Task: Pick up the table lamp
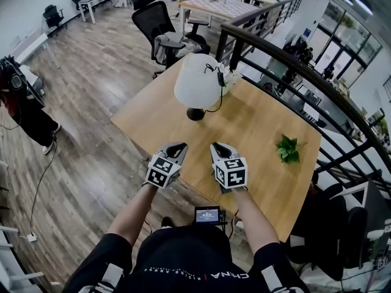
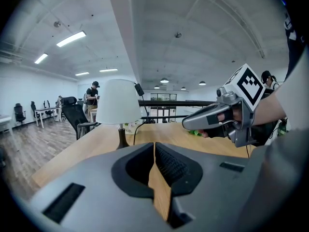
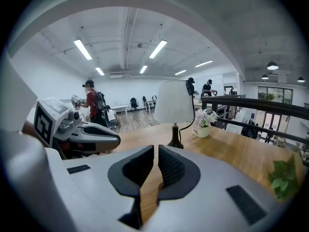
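The table lamp point(image 1: 198, 81) has a white shade, a dark stem and a round dark base, with a black cord down its right side. It stands upright on the far half of the wooden table point(image 1: 263, 127). My left gripper point(image 1: 178, 146) and right gripper point(image 1: 217, 146) hover side by side over the table's near part, both pointing at the lamp and well short of it. Both are shut with nothing between the jaws. The left gripper view has the lamp point(image 2: 119, 103) ahead to the left; the right gripper view has the lamp point(image 3: 174, 103) straight ahead.
A small pot of white flowers point(image 1: 230, 78) stands just behind the lamp. A green plant sprig point(image 1: 287, 149) lies on the table's right side. A black railing point(image 1: 293, 63) runs along the far right edge. Office chairs point(image 1: 160, 29) stand beyond the table, and a person point(image 1: 23, 105) stands at far left.
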